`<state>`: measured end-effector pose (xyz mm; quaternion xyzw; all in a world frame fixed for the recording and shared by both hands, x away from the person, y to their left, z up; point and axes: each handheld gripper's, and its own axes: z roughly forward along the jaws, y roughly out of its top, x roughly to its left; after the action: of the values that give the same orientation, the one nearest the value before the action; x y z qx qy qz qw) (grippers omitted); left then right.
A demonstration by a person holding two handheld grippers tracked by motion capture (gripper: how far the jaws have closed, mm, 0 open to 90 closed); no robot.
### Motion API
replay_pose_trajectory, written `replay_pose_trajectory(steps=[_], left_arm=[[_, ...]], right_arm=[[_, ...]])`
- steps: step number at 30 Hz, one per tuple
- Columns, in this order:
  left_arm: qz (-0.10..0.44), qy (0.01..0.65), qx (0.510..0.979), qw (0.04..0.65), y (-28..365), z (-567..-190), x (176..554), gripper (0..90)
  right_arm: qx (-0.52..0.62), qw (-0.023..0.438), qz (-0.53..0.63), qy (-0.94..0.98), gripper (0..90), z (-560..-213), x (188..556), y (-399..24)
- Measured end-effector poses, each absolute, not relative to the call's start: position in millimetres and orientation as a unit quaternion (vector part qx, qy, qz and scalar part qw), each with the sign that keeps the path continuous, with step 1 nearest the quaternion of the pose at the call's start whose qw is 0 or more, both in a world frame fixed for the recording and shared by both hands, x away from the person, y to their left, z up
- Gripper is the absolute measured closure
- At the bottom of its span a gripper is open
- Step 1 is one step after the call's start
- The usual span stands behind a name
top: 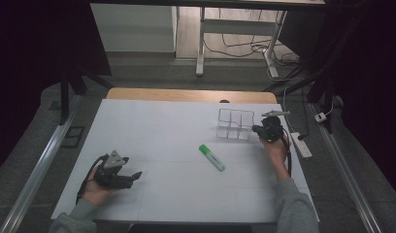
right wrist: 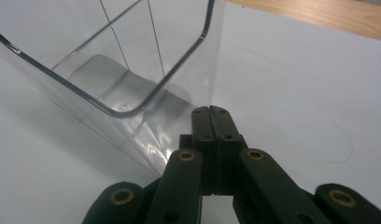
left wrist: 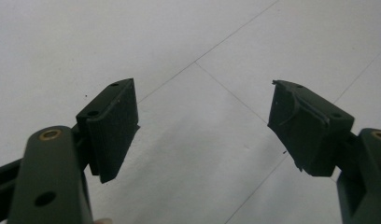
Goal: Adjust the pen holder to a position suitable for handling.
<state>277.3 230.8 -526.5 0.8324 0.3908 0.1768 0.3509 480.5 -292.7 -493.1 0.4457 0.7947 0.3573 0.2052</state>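
Observation:
A clear plastic organizer (top: 235,124) with several compartments stands at the table's far right. In the right gripper view its transparent wall (right wrist: 109,70) rises just left of my jaws. My right gripper (top: 256,130) (right wrist: 210,112) is shut, its jaws pressed flat together, with the tips at the organizer's near corner. Whether they pinch the wall I cannot tell. A green highlighter (top: 212,158) lies flat near the table's middle, apart from both grippers. My left gripper (top: 133,177) (left wrist: 202,130) sits at the near left, open wide over bare white surface, nothing between its pads.
The table is covered by a white sheet (top: 162,131) with faint grid lines, and a wooden strip (top: 186,94) shows along the far edge. A power strip (top: 301,144) lies on the floor off the right edge. Desk legs and cables stand beyond.

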Motion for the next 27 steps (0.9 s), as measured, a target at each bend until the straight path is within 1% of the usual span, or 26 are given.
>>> replay_pose_trajectory(steps=[11,13,27], left_arm=[[0.175,0.388,0.835,0.348,230.0,-527.3,277.6,23.7],[0.175,0.388,0.835,0.348,229.8,-527.4,277.7,23.7],[0.174,0.387,0.836,0.347,229.0,-527.4,277.5,23.7]], right_arm=[[0.436,0.206,0.362,0.798,89.2,-494.1,484.1,-292.4],[0.435,0.201,0.369,0.797,89.2,-494.3,484.5,-292.5],[0.419,0.194,0.368,0.807,89.2,-492.7,481.8,-269.5]])
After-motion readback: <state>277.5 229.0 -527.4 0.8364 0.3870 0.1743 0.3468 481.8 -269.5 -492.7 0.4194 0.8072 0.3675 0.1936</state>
